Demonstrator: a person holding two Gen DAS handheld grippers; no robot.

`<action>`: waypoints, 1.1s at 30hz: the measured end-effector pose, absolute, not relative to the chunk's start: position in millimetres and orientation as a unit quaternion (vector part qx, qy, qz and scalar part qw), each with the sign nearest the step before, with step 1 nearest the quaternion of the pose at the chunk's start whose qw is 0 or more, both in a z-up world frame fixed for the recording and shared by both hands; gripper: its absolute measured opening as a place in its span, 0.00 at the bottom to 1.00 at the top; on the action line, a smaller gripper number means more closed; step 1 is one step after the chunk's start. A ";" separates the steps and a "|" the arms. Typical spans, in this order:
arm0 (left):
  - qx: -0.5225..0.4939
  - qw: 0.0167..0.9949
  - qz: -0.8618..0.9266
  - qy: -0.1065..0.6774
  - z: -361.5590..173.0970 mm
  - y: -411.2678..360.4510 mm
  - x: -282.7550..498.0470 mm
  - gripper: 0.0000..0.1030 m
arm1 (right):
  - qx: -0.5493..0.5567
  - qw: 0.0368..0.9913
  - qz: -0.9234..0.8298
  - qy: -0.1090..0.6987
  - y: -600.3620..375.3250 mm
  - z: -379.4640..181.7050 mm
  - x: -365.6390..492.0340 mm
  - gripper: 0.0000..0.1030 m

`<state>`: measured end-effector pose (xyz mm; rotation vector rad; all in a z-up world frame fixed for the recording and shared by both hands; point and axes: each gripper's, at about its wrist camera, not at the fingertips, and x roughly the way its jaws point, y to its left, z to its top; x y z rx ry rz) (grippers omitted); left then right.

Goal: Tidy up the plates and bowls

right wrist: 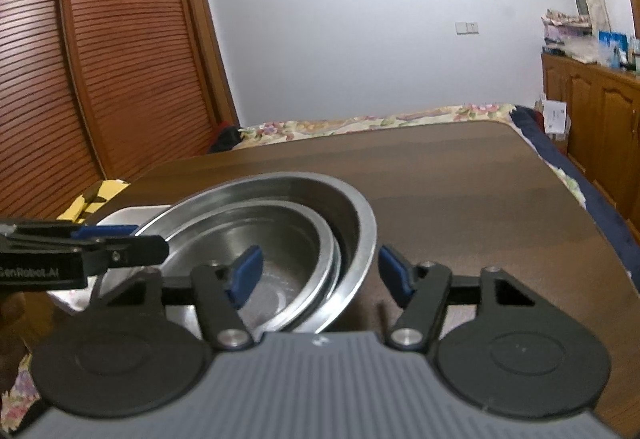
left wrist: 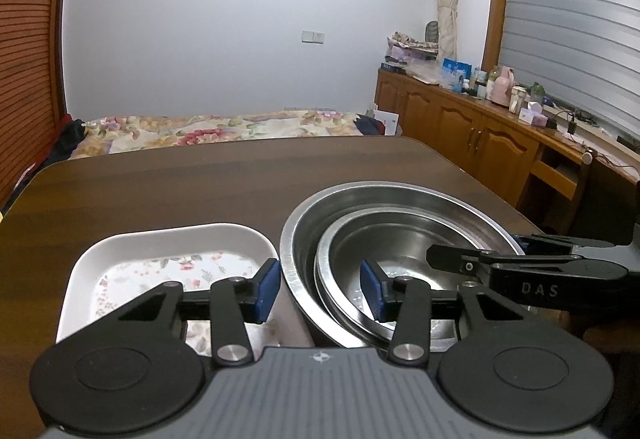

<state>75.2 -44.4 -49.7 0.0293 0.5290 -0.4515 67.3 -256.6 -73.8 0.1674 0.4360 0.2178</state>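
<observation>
A large steel bowl (left wrist: 400, 199) stands on the dark wooden table (left wrist: 200, 191) with a smaller steel bowl (left wrist: 400, 239) nested inside, leaning to its near side. A white rectangular dish (left wrist: 120, 251) with a flower pattern sits just left of them. My left gripper (left wrist: 320, 293) is open and straddles the left rims of both bowls, one pad outside the large bowl and one inside the small bowl. My right gripper (right wrist: 318, 275) is open too and straddles the right rims of the large bowl (right wrist: 352, 223) and the small bowl (right wrist: 280, 239). Neither gripper's pads visibly press on the metal.
Bare table stretches beyond and to the right of the bowls (right wrist: 480, 199). A bed with a flowered cover (left wrist: 224, 127) lies past the far edge. A wooden cabinet (left wrist: 460, 127) with bottles runs along the right wall, and louvered doors (right wrist: 80, 59) stand at the left.
</observation>
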 end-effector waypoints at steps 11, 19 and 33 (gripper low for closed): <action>0.020 0.940 -0.215 0.266 -52.9 -48.1 79.8 0.33 | 0.106 0.962 0.117 0.224 -258.9 -76.7 69.9 0.33; 0.015 0.941 -0.219 0.260 -46.4 -48.5 74.3 0.30 | 0.116 0.964 0.114 0.209 -262.0 -73.0 65.4 0.28; 0.017 0.942 -0.238 0.235 -15.6 -64.5 70.8 0.31 | 0.131 0.970 0.087 0.186 -276.6 -43.7 61.3 0.28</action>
